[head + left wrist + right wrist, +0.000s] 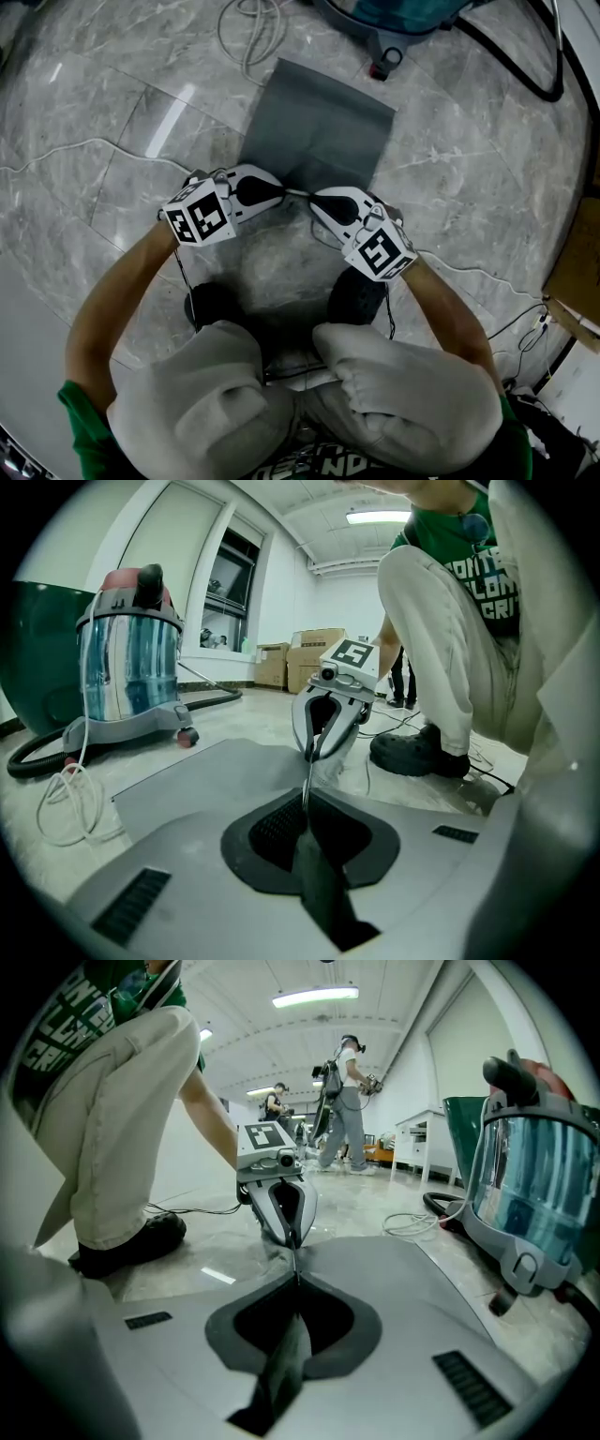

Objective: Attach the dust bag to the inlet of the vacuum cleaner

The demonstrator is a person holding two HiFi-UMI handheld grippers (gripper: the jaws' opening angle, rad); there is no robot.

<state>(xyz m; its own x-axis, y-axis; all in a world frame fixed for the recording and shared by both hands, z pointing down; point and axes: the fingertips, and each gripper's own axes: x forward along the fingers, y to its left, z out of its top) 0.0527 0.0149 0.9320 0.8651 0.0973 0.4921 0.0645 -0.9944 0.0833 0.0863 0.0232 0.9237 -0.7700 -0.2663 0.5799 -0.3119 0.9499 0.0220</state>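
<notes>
Grey fabric, the dust bag [319,127], lies flat on the marble floor [103,122] in the upper middle of the head view. At its near edge I see the left gripper [284,192] and the right gripper [315,199] meet tip to tip. Each has its fingers pressed together on that thin edge, which the gripper views show only edge-on. The vacuum cleaner [394,19] sits at the top edge, mostly cut off, and I cannot make out its inlet. The person's knees [187,394] hide the lower floor.
</notes>
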